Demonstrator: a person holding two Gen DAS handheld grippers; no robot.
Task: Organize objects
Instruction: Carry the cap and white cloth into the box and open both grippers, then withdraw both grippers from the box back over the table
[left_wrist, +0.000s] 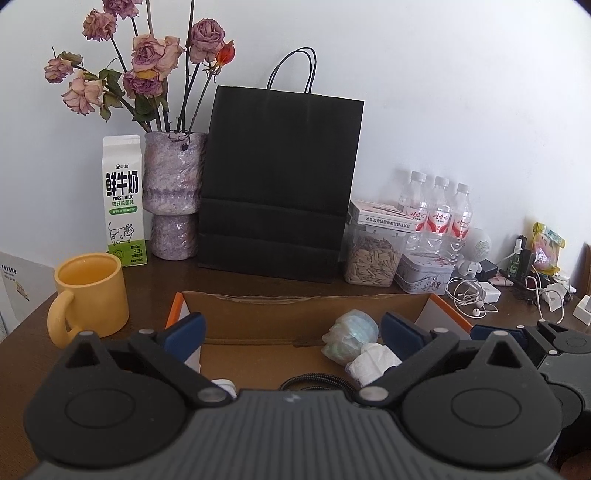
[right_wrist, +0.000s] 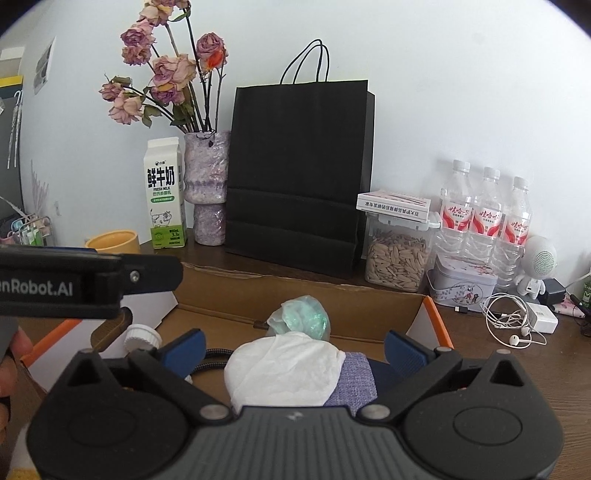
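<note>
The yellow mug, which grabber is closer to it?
Left. The left gripper hovers open over the cardboard box, with the yellow mug just beside its left finger. The right gripper sits further right over the box, the left one between it and the mug.

A dark brown wooden table (left_wrist: 155, 284) fills the lower half of both views. At the left of the left wrist view stands a yellow mug (left_wrist: 90, 291), with a milk carton (left_wrist: 123, 201) and a purple vase (left_wrist: 173, 195) behind it. A black paper bag (left_wrist: 277, 181) stands at centre. To its right are a jar of seeds (left_wrist: 371, 262), a tin (left_wrist: 424, 273), three water bottles (left_wrist: 437, 218) and white earphones (left_wrist: 471, 295). An open cardboard box (left_wrist: 295, 306) sits in front.
</note>
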